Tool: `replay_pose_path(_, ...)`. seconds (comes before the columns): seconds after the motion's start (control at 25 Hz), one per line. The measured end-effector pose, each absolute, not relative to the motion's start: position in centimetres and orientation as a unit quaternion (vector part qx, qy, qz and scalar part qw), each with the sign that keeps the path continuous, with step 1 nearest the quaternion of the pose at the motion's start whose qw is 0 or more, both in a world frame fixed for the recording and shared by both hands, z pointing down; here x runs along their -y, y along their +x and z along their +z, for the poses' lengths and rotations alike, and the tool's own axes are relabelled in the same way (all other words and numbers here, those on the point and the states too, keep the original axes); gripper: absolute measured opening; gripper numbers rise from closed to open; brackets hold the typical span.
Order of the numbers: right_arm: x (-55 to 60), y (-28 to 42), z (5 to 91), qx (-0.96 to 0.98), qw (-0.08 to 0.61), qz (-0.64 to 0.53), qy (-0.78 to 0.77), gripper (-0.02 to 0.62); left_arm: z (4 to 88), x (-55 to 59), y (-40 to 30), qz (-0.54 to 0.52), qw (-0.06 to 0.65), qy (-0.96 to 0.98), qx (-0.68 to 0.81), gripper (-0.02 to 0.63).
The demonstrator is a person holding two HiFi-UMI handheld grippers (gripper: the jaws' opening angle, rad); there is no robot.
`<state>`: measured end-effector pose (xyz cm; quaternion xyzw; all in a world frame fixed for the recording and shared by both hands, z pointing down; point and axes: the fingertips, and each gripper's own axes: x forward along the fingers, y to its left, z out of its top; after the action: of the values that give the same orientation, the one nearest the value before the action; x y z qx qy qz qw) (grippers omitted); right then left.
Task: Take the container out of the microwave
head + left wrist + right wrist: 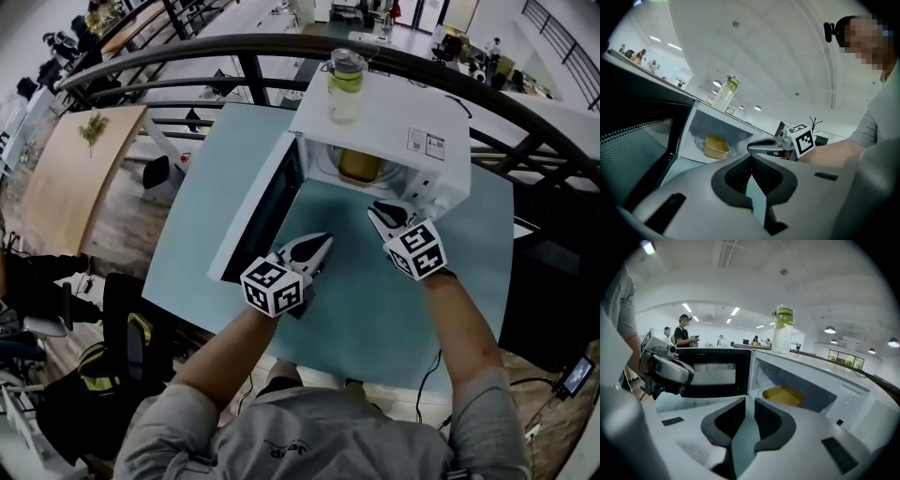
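Note:
The white microwave [394, 122] stands on a teal table [375, 309] with its door [267, 211] swung open to the left. A yellow container [359, 166] sits inside on the turntable, also seen as the container [716, 146] in the left gripper view and the container [783, 395] in the right gripper view. My left gripper [323, 242] hovers in front of the door, its jaw tips touching, empty. My right gripper [377, 208] points at the cavity opening just short of the container, its jaws slightly apart with nothing between them [750, 400].
A clear bottle with a green lid [345, 86] stands on top of the microwave, above the cavity. A curved dark railing [234, 47] runs behind the table. A black chair and bags [103, 366] stand at the lower left. A cable [431, 370] hangs off the table's near edge.

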<state>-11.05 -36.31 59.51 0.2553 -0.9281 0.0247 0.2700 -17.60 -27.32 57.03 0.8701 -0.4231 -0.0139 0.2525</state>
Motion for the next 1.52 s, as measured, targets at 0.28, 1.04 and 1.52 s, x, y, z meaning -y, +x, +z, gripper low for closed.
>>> replay_pose_path(0.28, 40.5, -13.9, 62.7, 0.908, 0.335, -0.034, 0.249, 0.084, 59.6, 29.1, -18.7, -0.004, 0.253, 0.865, 0.433, 0.008)
replay_pose_path(1.04, 45.2, -16.3, 68.7, 0.827, 0.493, -0.165, 0.214, 0.095, 62.8, 29.4, -20.4, 0.001, 0.271, 0.861, 0.431, 0.007)
replay_pose_path(1.52, 45.9, -16.0, 70.4, 0.806, 0.522, -0.183, 0.21, 0.057, 63.5, 29.3, -20.5, -0.002, 0.276, 0.86, 0.429, 0.008)
